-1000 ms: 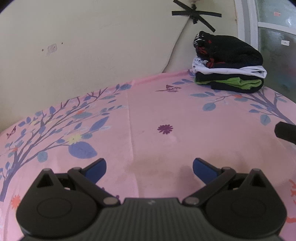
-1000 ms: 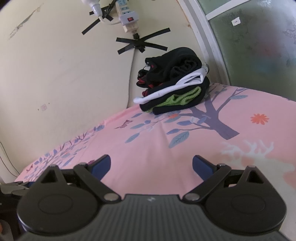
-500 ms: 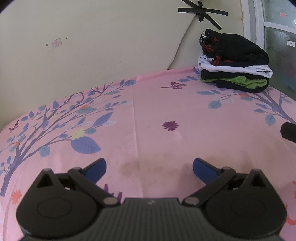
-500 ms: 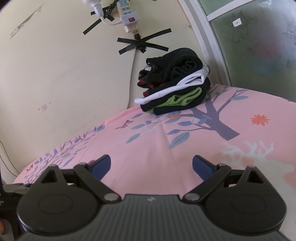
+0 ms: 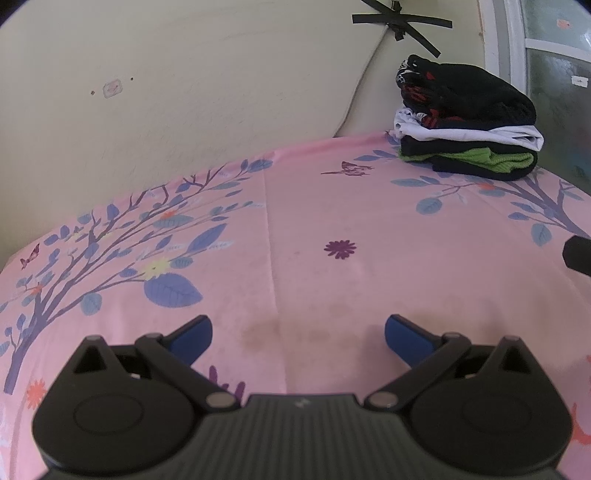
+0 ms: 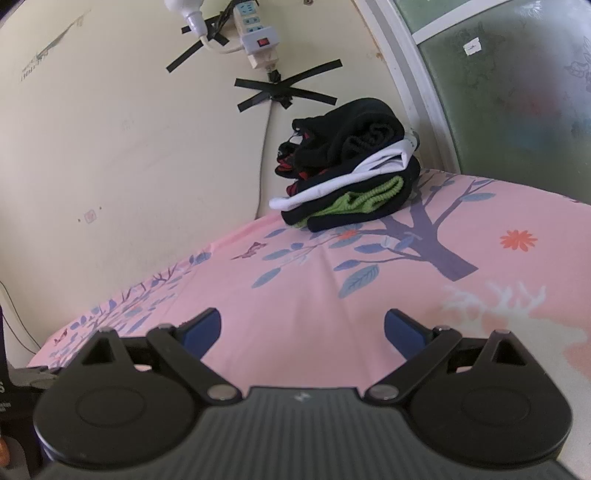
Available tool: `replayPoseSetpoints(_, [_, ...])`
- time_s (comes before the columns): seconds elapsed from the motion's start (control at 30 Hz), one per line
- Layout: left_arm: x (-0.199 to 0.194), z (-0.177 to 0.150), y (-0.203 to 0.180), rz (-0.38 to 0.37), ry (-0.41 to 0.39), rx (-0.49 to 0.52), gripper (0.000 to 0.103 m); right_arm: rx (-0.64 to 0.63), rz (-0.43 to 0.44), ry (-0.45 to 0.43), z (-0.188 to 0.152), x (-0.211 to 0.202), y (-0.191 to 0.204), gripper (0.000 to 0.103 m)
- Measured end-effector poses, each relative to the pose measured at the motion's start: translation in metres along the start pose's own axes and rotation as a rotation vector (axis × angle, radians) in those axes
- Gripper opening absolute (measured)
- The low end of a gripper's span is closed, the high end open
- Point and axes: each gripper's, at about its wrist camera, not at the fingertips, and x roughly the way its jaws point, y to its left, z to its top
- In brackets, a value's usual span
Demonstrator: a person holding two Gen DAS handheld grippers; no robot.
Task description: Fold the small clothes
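A stack of folded small clothes (image 5: 469,122), black, white and green, sits in the far right corner of the pink floral sheet (image 5: 314,221), against the wall. It also shows in the right wrist view (image 6: 351,166). My left gripper (image 5: 298,334) is open and empty, low over the sheet's middle. My right gripper (image 6: 303,330) is open and empty over the sheet, well short of the stack. A dark part of the right gripper (image 5: 578,254) shows at the left wrist view's right edge.
A cream wall (image 5: 184,92) borders the sheet at the back. A power strip (image 6: 255,33) and black tape crosses (image 6: 288,88) hang on the wall above the stack. A frosted window (image 6: 517,85) stands to the right. Dark objects (image 6: 14,384) sit off the sheet's left end.
Both grippers have stayed open. The left wrist view has drifted slightly, so the stack sits a little further right and higher. The right wrist view is almost unchanged.
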Motion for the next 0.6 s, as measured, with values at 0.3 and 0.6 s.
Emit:
replayPoseSetpoints(0.3, [-0.0006,-0.0003,-0.0015,0.003,-0.002,0.008,0.103,0.001,0.001,-0.001,0.0003,-0.0001,-0.0003,0.091])
replayPoseSetpoints(0.6, [-0.0015,-0.0015,-0.0018,-0.007,-0.002,0.012,0.103,0.009,-0.005,-0.008,0.0003,-0.0018,0.0,0.091])
